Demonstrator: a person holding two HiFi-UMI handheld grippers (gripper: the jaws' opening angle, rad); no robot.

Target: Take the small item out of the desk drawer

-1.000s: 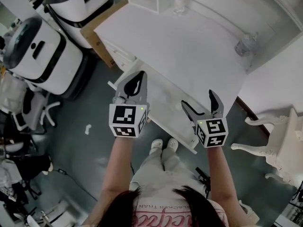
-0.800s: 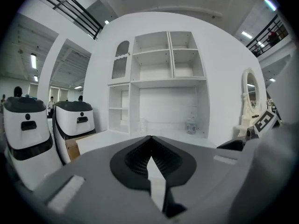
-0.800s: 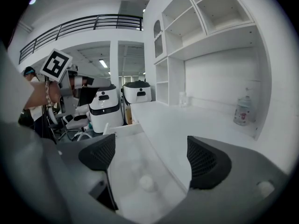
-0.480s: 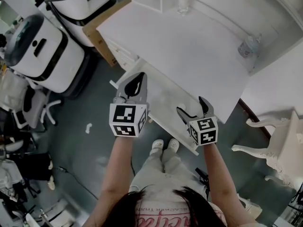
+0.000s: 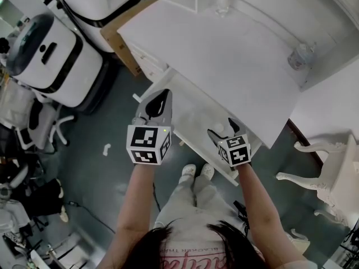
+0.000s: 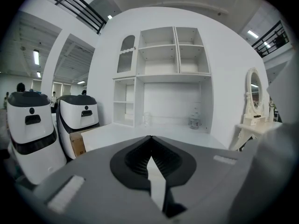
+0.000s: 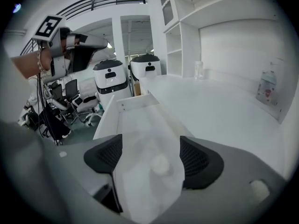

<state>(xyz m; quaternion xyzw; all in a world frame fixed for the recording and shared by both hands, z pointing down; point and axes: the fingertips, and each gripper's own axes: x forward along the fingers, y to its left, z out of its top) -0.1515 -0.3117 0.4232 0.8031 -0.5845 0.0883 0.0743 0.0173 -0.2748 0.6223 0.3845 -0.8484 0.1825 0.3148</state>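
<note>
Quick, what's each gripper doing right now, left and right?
Left gripper: closed, empty.
Right gripper: open, fingers have just been closing; small white item in the drawer shows between them, not gripped.

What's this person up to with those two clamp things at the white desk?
A person holds a gripper in each hand over a white desk whose drawer is pulled open. The right gripper reaches down into the drawer. Its jaws have just been closing but are apart, with a small round white item between them, not yet pinched. The left gripper is shut and empty, held near the drawer's other end.
</note>
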